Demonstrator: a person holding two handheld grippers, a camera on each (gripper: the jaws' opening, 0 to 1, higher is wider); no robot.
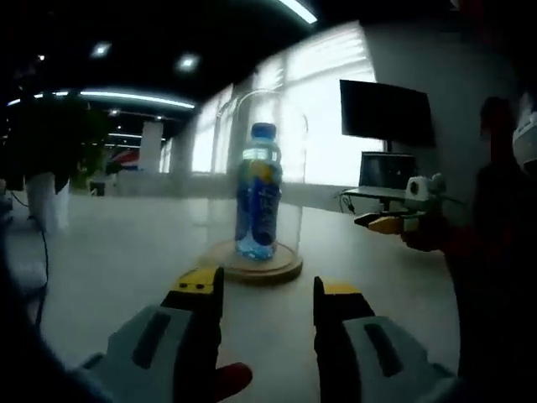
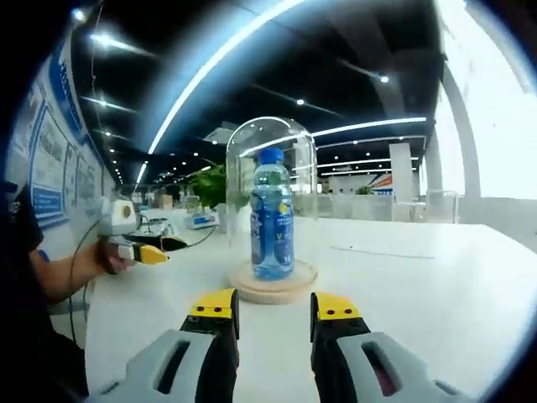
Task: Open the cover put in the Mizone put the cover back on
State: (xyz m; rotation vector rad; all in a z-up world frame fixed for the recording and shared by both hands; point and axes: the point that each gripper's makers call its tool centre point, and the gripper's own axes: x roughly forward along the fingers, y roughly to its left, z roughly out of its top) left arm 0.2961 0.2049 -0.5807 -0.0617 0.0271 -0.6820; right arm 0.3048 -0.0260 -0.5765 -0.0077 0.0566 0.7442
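Note:
A blue Mizone bottle (image 1: 258,197) (image 2: 273,217) stands upright on a round wooden base (image 1: 281,270) (image 2: 298,288). A clear glass dome cover (image 1: 289,126) (image 2: 302,147) sits over it on the base. My left gripper (image 1: 268,290) is open a little short of the base, with nothing between its yellow-tipped jaws. My right gripper (image 2: 274,306) is also open and empty, just in front of the base from the other side. Each gripper also appears in the other's view, held in a hand: the right gripper (image 1: 393,223), the left gripper (image 2: 144,252).
The white table (image 2: 419,285) spreads wide around the base. A dark monitor (image 1: 386,113) and a smaller screen (image 1: 382,170) stand at its far side by the wall. A cable (image 2: 373,252) lies on the table, and a potted plant (image 2: 211,185) stands behind it.

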